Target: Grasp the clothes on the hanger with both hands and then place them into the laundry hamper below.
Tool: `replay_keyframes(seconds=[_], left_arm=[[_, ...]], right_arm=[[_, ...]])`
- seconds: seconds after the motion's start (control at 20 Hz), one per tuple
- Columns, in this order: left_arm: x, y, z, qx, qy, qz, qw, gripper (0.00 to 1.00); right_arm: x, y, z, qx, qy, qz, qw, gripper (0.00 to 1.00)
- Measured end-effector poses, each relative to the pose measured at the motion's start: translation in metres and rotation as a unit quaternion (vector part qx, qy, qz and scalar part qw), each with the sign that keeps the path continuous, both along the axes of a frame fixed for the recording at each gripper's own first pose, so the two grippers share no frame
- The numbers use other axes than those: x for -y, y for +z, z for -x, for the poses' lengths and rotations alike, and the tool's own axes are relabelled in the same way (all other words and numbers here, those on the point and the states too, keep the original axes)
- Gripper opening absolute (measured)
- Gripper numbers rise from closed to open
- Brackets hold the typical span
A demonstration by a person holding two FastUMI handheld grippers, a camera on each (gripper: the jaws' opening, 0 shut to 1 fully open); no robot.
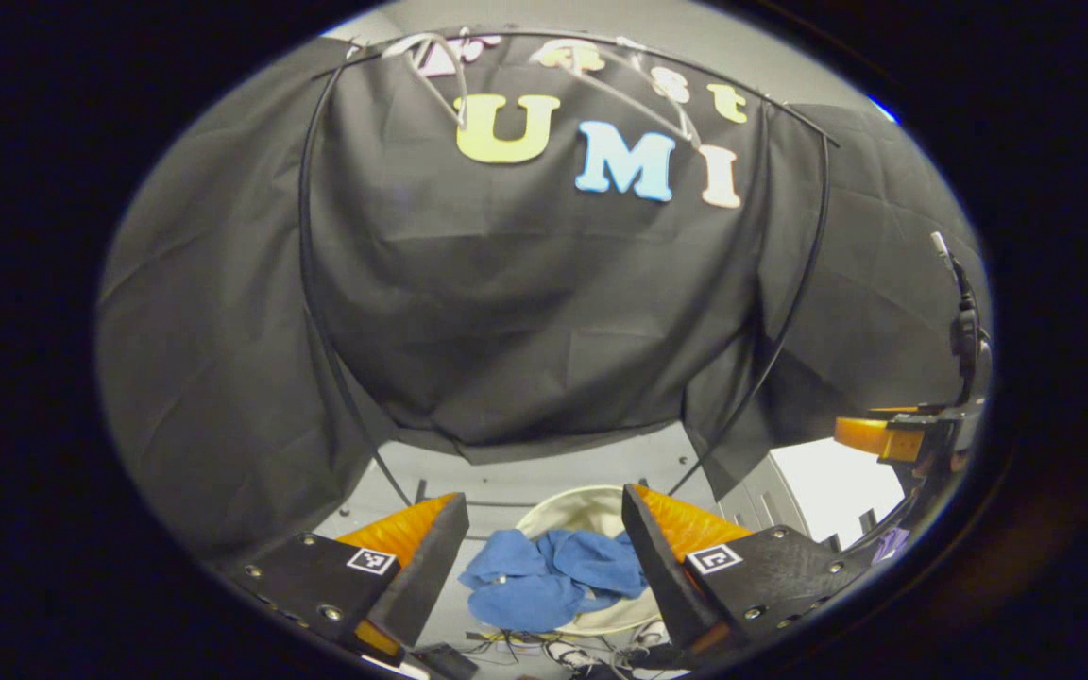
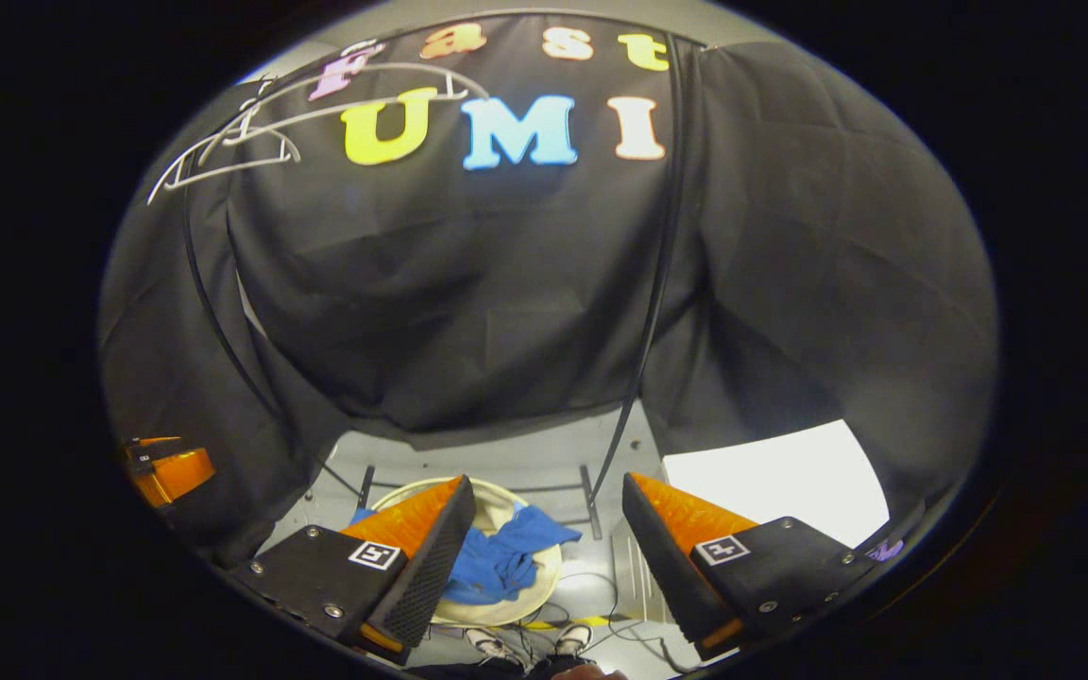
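- The blue clothes (image 1: 544,576) lie crumpled in soft, rumpled folds inside the round, cream-walled laundry hamper (image 1: 574,510) on the floor below; in the right gripper view the same clothes (image 2: 497,557) drape over the hamper's (image 2: 544,567) far edge.
- The left gripper (image 1: 544,557) has its two wedge-shaped fingers spread wide apart, with nothing between them, above the hamper.
- The right gripper (image 2: 544,557) also stands with its fingers wide apart and grips nothing.
- Pale, thin, curved hangers (image 1: 440,76) hang bare on a slim dark rail (image 1: 601,42) at the top of the black cloth wall (image 1: 525,312); in the right gripper view the hangers (image 2: 251,142) sit at the upper left.
- Thin dark poles (image 2: 657,283) run down in front of the creased cloth to the grey floor (image 2: 506,463).
- Loose cables (image 2: 601,604) trail on the floor beside the hamper, and the toes of two shoes (image 2: 525,647) show at the bottom edge.
- The left gripper view catches the other gripper (image 1: 893,439) far off at its right edge; the right gripper view adds a flat white sheet (image 2: 771,482) to the right.
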State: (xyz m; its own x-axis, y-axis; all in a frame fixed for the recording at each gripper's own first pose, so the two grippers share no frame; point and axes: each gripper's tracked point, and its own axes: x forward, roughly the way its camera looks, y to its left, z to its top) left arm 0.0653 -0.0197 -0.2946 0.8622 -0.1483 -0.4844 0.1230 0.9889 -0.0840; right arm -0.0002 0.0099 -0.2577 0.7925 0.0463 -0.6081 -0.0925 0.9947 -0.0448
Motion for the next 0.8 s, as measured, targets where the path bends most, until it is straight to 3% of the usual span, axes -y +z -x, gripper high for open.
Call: replay_keyframes(seconds=[0.15,0.45,0.6,0.8], left_arm=[[0.005,0.063,0.009,0.058,0.007,-0.021,0.998,0.95],[0.039,0.201,0.033,0.164,0.038,-0.012,0.986,0.94],[0.054,0.253,0.057,0.207,0.056,0.009,0.977,0.94],[0.058,0.321,0.1,0.264,0.097,-0.002,0.96,0.95]], right_arm=[[0.018,0.049,-0.003,0.06,0.001,0.013,0.998,0.97],[0.048,0.153,-0.001,0.165,-0.001,-0.012,0.986,0.94],[0.073,0.2,-0.005,0.22,-0.005,-0.006,0.975,0.94],[0.093,0.246,-0.003,0.275,0.005,-0.014,0.961,0.94]])
